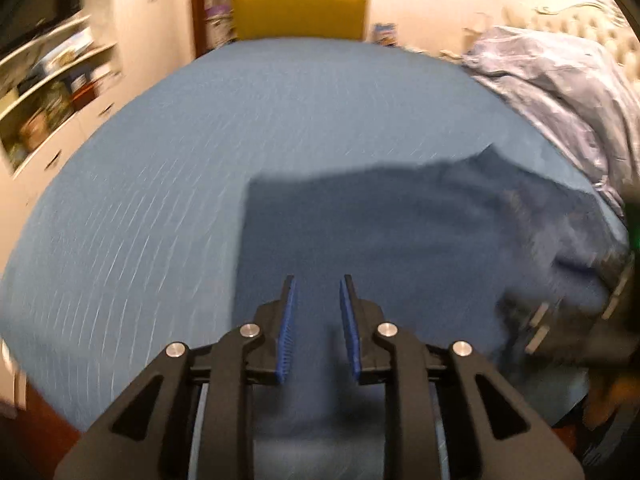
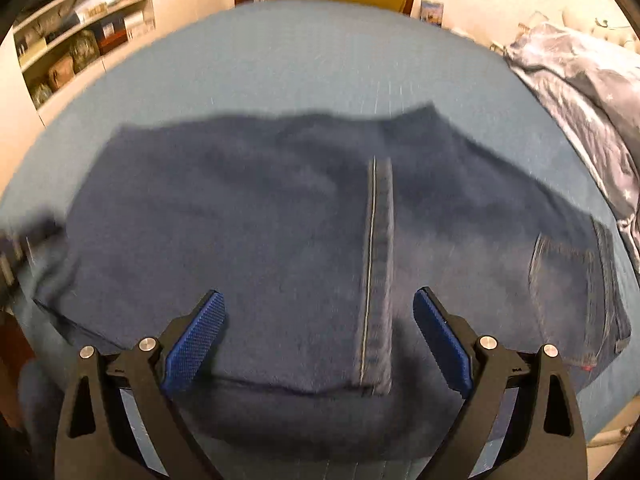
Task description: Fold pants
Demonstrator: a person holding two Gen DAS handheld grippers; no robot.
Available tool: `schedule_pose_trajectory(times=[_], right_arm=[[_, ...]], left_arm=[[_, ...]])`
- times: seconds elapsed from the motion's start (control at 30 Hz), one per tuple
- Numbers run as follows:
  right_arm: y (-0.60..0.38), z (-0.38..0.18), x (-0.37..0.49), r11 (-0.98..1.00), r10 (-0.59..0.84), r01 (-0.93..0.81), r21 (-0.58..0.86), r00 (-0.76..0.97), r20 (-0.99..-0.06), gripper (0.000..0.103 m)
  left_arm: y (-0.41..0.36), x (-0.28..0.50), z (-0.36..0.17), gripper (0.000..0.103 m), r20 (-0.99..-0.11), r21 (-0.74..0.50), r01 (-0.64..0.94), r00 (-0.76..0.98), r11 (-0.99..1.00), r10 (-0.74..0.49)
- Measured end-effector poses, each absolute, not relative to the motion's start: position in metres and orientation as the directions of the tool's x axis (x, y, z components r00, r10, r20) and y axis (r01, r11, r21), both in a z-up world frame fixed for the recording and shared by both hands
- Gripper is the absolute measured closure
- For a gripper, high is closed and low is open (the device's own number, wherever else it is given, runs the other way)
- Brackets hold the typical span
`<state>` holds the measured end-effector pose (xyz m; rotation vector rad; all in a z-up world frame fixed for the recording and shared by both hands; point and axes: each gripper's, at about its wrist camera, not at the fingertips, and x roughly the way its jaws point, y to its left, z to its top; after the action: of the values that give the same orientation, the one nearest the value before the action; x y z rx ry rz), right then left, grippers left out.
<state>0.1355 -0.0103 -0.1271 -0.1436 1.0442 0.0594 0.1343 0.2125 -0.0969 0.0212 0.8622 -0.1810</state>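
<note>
Dark blue jeans (image 2: 280, 216) lie folded on a blue cloth-covered table (image 2: 280, 60); a leg hem with a pale stitch line (image 2: 376, 264) lies across them and a back pocket (image 2: 568, 288) shows at the right. My right gripper (image 2: 318, 300) is open wide just above the jeans' near edge, holding nothing. In the left wrist view the jeans (image 1: 400, 232) fill the lower right. My left gripper (image 1: 318, 284) hovers over their left part, jaws partly apart and empty. The right gripper (image 1: 560, 320) shows blurred at the right edge.
A yellow chair (image 1: 300, 8) stands behind the table's far edge. A crumpled pale blue bedcover (image 1: 560, 92) lies to the right. White shelves (image 1: 52, 92) with boxes line the left wall. Bare blue cloth (image 1: 160, 200) extends left of the jeans.
</note>
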Motion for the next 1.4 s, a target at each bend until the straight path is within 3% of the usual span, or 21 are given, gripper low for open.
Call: schedule_pose_trajectory(times=[0.13,0.3,0.5,0.7,0.87,0.93,1.0,1.03,1.23,1.3,1.4], right_arm=[[-0.018,-0.145,0.132,0.996,0.018,-0.084,-0.023,0.461,-0.887,0.012],[-0.02,-0.148,0.131,0.995,0.022,-0.092,-0.023,0.46,-0.888,0.012],[-0.018,-0.148,0.13,0.995,0.03,-0.101,-0.02,0.462,-0.887,0.012],[-0.023,-0.149,0.135,0.995,0.028,-0.102,-0.022,0.467,-0.884,0.012],[-0.022,-0.149,0.133,0.994,0.025,-0.102,-0.026,0.471,-0.882,0.011],[-0.02,-0.149,0.132,0.994,0.022,-0.103,-0.031,0.473,-0.881,0.011],[-0.018,-0.149,0.131,0.994,0.019,-0.107,-0.036,0.475,-0.88,0.011],[-0.016,-0.146,0.129,0.993,0.012,-0.11,-0.045,0.476,-0.879,0.011],[0.006,-0.106,0.13,0.974,0.016,-0.194,-0.12,0.586,-0.81,0.012],[0.009,-0.102,0.14,0.974,0.004,-0.184,-0.132,0.597,-0.802,0.022],[0.01,-0.108,0.145,0.972,-0.015,-0.184,-0.146,0.572,-0.82,0.025]], left_arm=[[0.163,0.177,-0.09,0.08,-0.764,-0.063,0.344,0.588,0.937,-0.267],[0.119,0.223,-0.128,0.08,-0.841,-0.039,0.449,0.468,0.893,-0.272],[0.123,0.232,-0.132,0.08,-0.834,-0.032,0.377,0.5,0.926,-0.233],[0.177,0.193,-0.108,0.077,-0.793,-0.049,0.225,0.584,0.973,-0.175],[0.215,0.161,-0.135,0.074,-0.833,0.023,0.149,0.549,0.989,-0.063],[0.227,0.148,-0.132,0.07,-0.822,-0.002,0.142,0.564,0.99,-0.082],[0.246,0.133,-0.124,0.058,-0.805,-0.029,0.075,0.589,0.997,-0.068],[0.262,0.124,-0.12,0.057,-0.793,-0.091,0.027,0.603,0.996,-0.089],[0.303,0.091,-0.133,0.058,-0.755,-0.351,-0.059,0.609,0.935,-0.245],[0.302,0.085,-0.14,0.061,-0.753,-0.37,-0.055,0.603,0.927,-0.264],[0.299,0.079,-0.142,0.067,-0.722,-0.452,-0.032,0.599,0.891,-0.345]])
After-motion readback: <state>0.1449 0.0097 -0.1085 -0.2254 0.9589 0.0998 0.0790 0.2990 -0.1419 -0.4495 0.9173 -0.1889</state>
